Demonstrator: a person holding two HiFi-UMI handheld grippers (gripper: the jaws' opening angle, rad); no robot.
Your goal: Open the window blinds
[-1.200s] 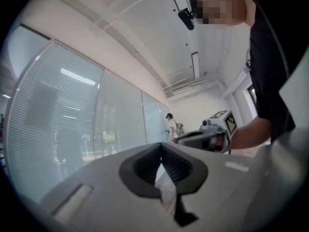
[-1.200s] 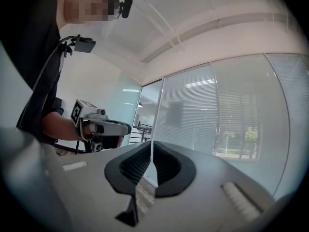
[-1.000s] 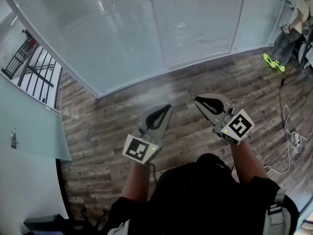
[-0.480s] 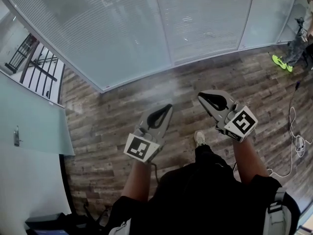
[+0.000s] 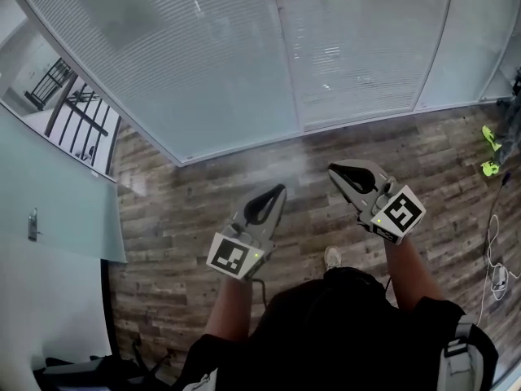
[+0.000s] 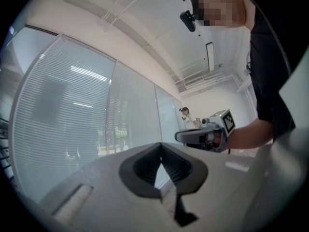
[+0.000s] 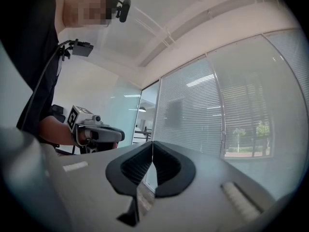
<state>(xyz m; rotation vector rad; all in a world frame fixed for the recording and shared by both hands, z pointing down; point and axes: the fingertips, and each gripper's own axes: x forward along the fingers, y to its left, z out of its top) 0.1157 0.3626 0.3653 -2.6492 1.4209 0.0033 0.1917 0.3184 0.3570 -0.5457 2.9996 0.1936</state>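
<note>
The window blinds (image 5: pixel 212 63) hang lowered, with their slats shut, behind a curved glass wall across the top of the head view. They also fill the left of the left gripper view as blinds (image 6: pixel 58 124) and the right of the right gripper view as blinds (image 7: pixel 193 115). My left gripper (image 5: pixel 281 188) and right gripper (image 5: pixel 331 169) are held out level side by side over the wooden floor, short of the glass. Both are shut with nothing between their jaws, seen in close-up as the left gripper (image 6: pixel 161 144) and the right gripper (image 7: pixel 152 143).
A frosted glass door with a handle (image 5: pixel 32 222) stands at the left. A black railing (image 5: pixel 72 103) shows beyond the glass. Green shoes (image 5: pixel 489 149) and a white cable (image 5: pixel 496 251) lie at the right. A person (image 6: pixel 186 116) stands far off along the wall.
The view has swung along the wall: the green shoes have slid toward the right edge and the blinds fill more of the top. Both grippers have travelled with me, still side by side.
</note>
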